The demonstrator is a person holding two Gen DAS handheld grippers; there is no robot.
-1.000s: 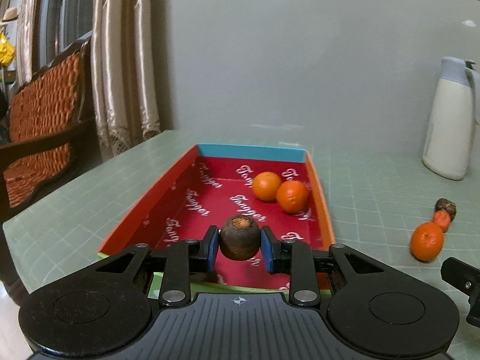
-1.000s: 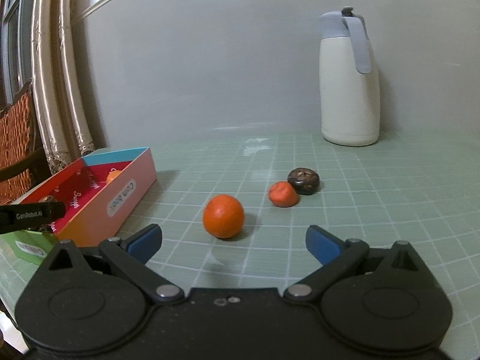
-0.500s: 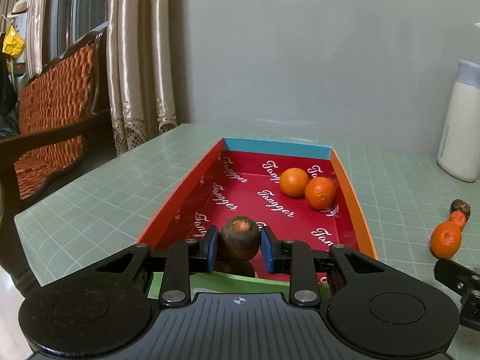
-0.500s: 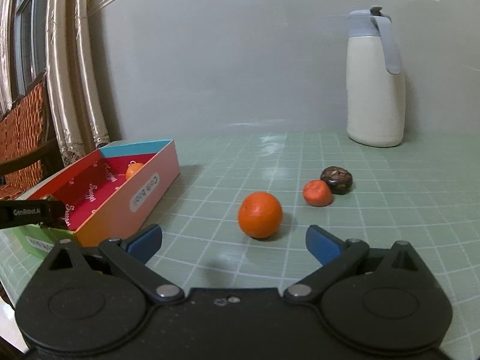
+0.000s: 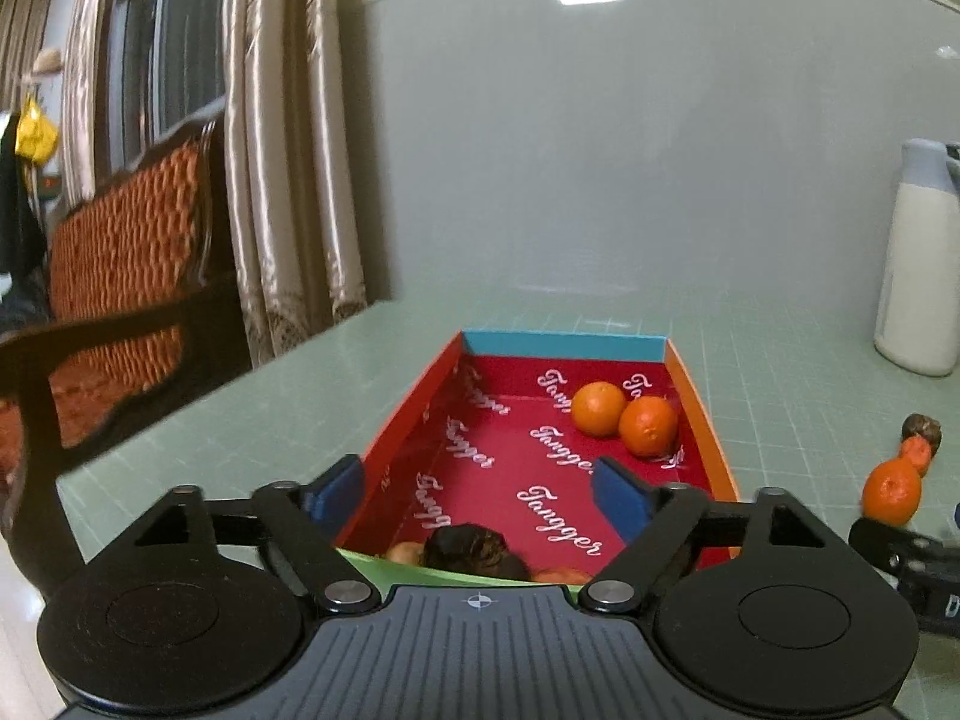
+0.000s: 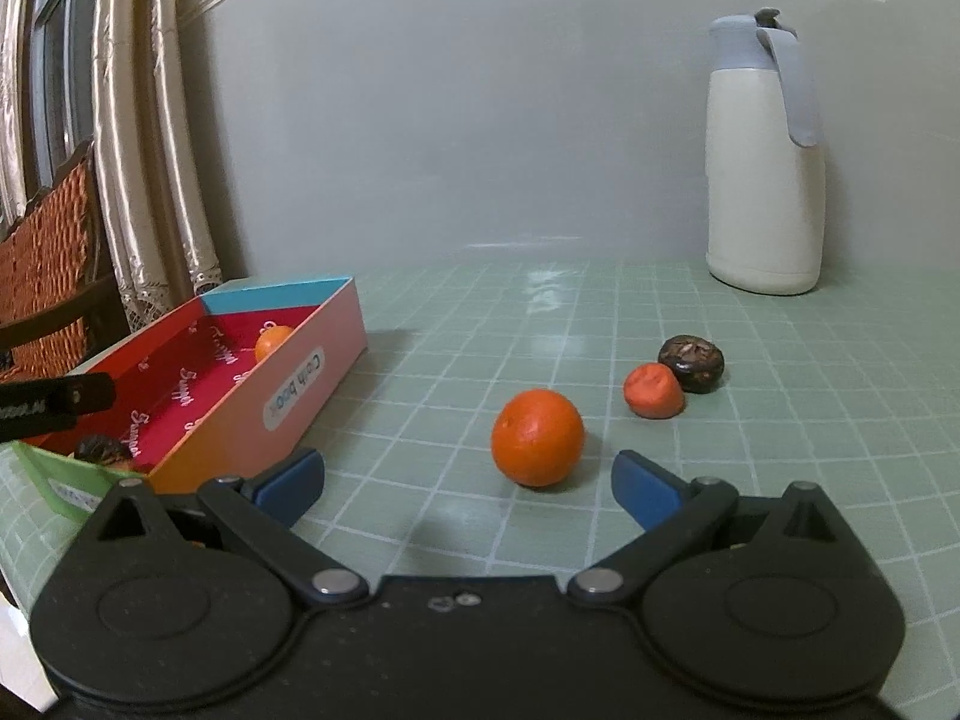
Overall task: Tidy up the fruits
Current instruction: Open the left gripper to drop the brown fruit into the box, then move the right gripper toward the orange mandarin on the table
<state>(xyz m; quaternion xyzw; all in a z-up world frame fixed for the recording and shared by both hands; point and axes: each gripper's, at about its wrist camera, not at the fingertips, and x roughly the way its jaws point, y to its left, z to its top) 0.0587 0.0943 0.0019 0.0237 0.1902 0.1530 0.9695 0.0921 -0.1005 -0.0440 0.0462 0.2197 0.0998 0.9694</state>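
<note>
My left gripper [image 5: 477, 489] is open and empty above the near end of the red-lined box [image 5: 699, 402]. A dark brown fruit [image 5: 474, 549] lies in the box just below it, beside small orange pieces. Two oranges [image 5: 624, 417] sit at the box's far right. My right gripper [image 6: 468, 483] is open and empty over the table, just short of a loose orange [image 6: 537, 438]. A small red-orange fruit [image 6: 653, 390] and a dark brown fruit [image 6: 691, 363] lie touching behind it. The box also shows in the right wrist view [image 6: 312, 372].
A white thermos jug [image 6: 762, 162] stands at the back right of the green gridded table [image 6: 540, 312]. A wooden chair [image 5: 120, 264] and curtains [image 5: 288, 150] are left of the table. The grey wall runs behind.
My left gripper has opened and let go of the dark brown fruit, which now lies in the box's near end. My right gripper has moved closer to the loose orange.
</note>
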